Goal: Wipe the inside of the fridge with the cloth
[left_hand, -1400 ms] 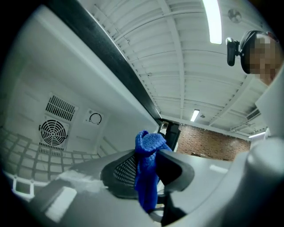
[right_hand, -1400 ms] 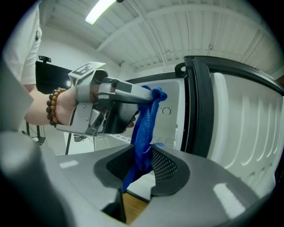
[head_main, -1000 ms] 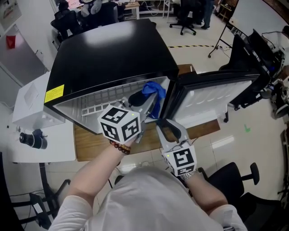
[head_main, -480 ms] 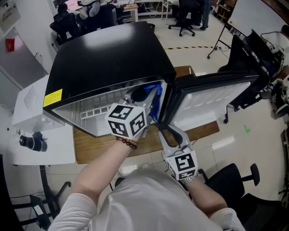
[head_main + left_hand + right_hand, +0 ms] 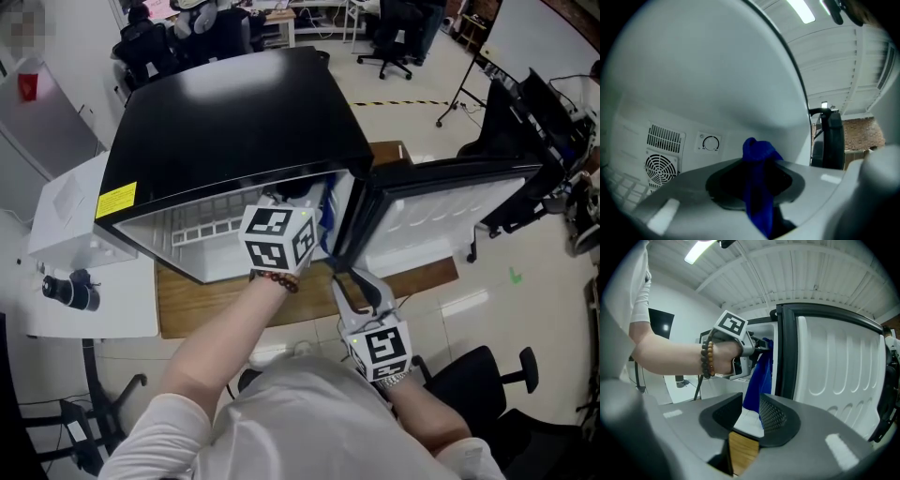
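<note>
Cloth (image 5: 759,157): blue; pinched in the left gripper, inside the fridge at its right side, with the free end hanging down beside the open door.
Left gripper (image 5: 752,187): jaws pressed onto the cloth; it reaches about level into the fridge.
Right gripper (image 5: 751,413): jaws a narrow gap apart with nothing between them; held outside the fridge, near where the door meets the cabinet.
Fridge (image 5: 234,112): black top, white interior; stands on a wooden board (image 5: 187,305).
Door (image 5: 450,202): swung open to the right, white moulded liner showing.
Back wall: round dial (image 5: 710,143), slotted vent (image 5: 664,138), round fan grille (image 5: 661,168); the marks by the dial are too small to read.
Yellow label (image 5: 114,197): near-left corner of the black top; print illegible.
Marker cubes: black-and-white square codes, no words.
Bead bracelet (image 5: 278,278): on the left wrist.
</note>
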Available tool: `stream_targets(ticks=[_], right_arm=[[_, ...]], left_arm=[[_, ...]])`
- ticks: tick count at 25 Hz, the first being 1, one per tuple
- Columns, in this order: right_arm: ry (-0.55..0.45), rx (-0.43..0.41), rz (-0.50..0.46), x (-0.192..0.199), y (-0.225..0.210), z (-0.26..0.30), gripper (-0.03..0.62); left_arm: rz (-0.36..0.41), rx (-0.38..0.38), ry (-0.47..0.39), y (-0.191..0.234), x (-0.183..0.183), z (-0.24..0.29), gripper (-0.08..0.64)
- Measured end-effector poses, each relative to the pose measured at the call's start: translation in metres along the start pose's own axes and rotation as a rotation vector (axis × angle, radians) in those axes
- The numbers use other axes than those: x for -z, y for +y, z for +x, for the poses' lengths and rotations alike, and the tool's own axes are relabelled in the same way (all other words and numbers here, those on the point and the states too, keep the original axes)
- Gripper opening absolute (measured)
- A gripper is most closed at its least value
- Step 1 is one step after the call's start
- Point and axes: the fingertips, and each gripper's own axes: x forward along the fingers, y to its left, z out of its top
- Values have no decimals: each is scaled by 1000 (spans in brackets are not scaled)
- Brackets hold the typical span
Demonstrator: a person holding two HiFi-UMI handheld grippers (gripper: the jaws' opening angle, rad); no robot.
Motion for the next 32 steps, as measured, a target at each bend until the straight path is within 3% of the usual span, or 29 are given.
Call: stream_targets(ticks=[16, 32], right_arm=[[17, 12, 12, 10, -5, -6, 114], [7, -3, 19, 5, -7, -2, 114]], left_arm=[[142, -183, -7, 39, 4, 32, 92], [141, -255, 19, 65, 7, 48, 92]])
